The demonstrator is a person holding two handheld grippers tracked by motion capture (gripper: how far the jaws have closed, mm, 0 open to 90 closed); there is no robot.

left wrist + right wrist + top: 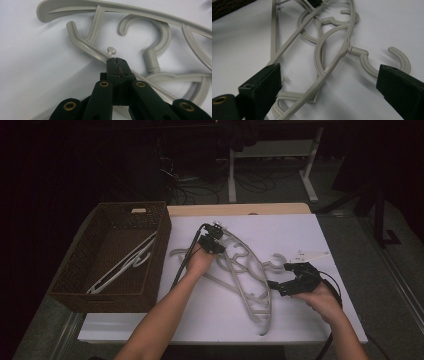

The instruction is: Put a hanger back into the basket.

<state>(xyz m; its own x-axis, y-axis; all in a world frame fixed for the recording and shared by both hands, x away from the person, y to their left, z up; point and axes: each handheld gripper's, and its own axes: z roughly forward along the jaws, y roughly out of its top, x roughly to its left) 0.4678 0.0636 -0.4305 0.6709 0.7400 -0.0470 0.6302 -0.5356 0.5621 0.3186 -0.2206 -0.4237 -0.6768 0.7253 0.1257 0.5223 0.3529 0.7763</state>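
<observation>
Several grey plastic hangers [245,270] lie tangled on the white table [300,230]. My left gripper [215,232] is over the pile's far left part. In the left gripper view its jaws are shut [117,61], tips against a thin hanger bar [85,46] beside a small peg [111,50]; a hook [160,37] lies just beyond. I cannot tell whether the bar is pinched. My right gripper [279,276] is at the pile's right side, open wide [329,82], with a curved hanger arm [332,62] between its jaws, untouched, and a hook [374,62] by the right jaw.
A dark wicker basket [160,245] stands at the table's left with a hanger [122,265] lying in it. A bare wooden strip [240,209] runs along the far edge. Beyond the table are desk legs and cables on the floor.
</observation>
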